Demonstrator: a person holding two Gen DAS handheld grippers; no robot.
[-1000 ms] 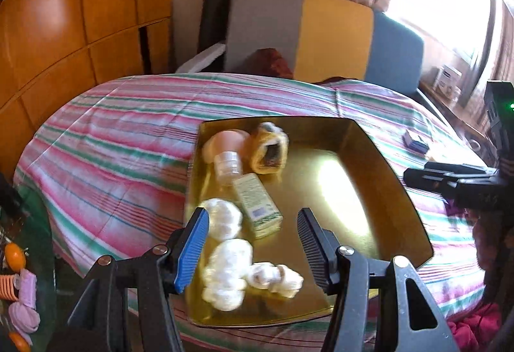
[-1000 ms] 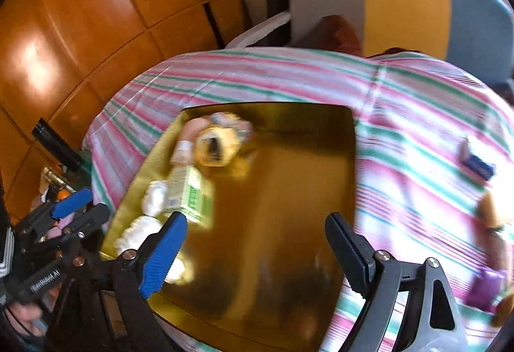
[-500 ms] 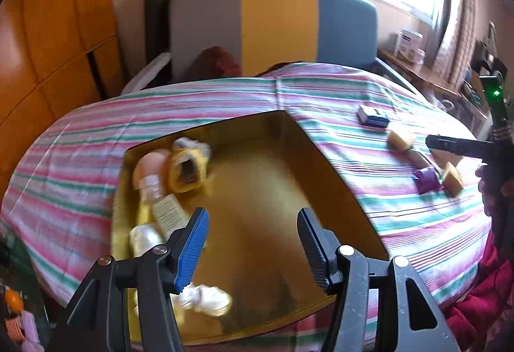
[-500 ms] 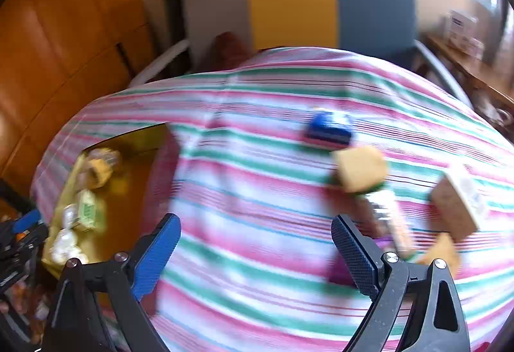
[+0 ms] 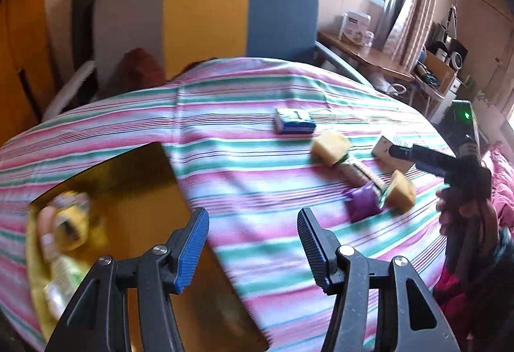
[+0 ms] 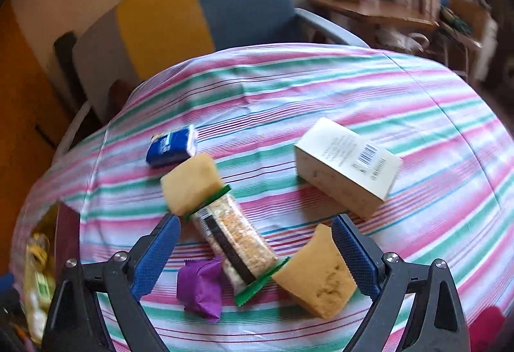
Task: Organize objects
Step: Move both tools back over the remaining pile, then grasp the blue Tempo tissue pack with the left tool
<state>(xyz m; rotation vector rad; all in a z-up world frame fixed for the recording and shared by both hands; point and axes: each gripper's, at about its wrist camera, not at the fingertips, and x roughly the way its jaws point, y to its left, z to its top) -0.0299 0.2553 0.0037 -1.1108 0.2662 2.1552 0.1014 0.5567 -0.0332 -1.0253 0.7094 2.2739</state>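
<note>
From the left wrist, the left gripper (image 5: 253, 239) hung half-spread and empty, gold tray (image 5: 106, 172) at its left; from the right wrist, the right gripper (image 6: 257, 252), jaws just opening wide, straddled the snack bar (image 6: 234, 242), risking snagging the neighbouring sponge (image 6: 318, 281).

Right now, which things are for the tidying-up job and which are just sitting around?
For the job:
gold metal tray
blue packet
two yellow sponge pieces
clear-wrapped cereal bar
purple wrapper
cream cardboard box
open right gripper

Just around:
striped tablecloth
grey, yellow and blue chair
wooden side table
</note>
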